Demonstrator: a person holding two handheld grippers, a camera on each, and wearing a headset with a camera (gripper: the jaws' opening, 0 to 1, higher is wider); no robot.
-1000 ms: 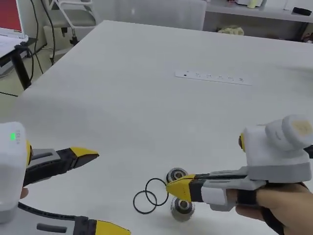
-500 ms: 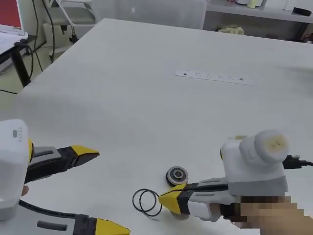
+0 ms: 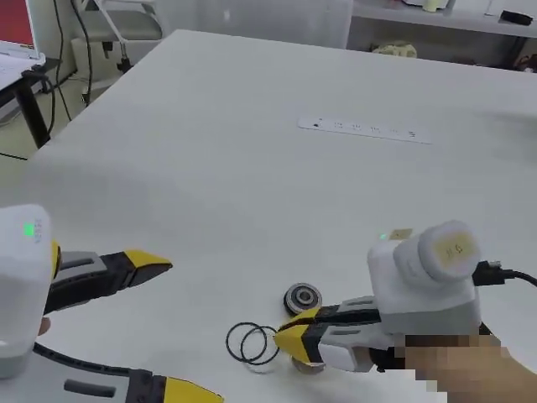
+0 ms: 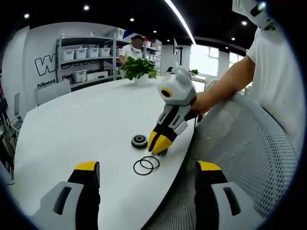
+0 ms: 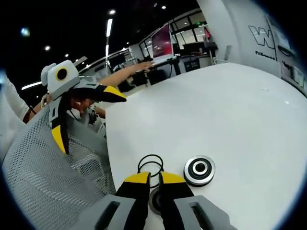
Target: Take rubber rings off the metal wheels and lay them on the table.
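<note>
- The right tongs (image 5: 149, 181) are standing all but together, a thin slit between the yellow tips, and are pointing down onto the near wheel (image 5: 154, 202) at the tabletop (image 3: 252, 168) edge. Whether they are nipping its ring I cannot tell.
- The left tongs (image 3: 189, 329) are hanging wide apart and holding nothing, well to the side of the work.
- The loose rings (image 5: 150, 165), two thin black hoops, are lying overlapped just beyond the right tips. The far wheel (image 5: 199, 170) is lying flat beside them.
- Judging by looks, the rings are handling as light, soft and stretchy. They are likely clinging in the wheel's groove and wanting to snap back, so a tip is best hooking under the ring at the rim and peeling it outward.
- The wheels are looking small, stiff, smooth and heavy for their size. They are probably sliding on the slick tabletop, so one pair of tongs should be pinning the wheel by its flat faces or hub.
- The right gripper view is giving the slit between the tips and the near wheel's dark centre beneath them, which the head view is hiding under the tongs' body.
- The left gripper view is giving the side-on angle of the right tongs slanting down to the wheel.
- The head view is giving the spacing of both tongs across the tabletop.
</note>
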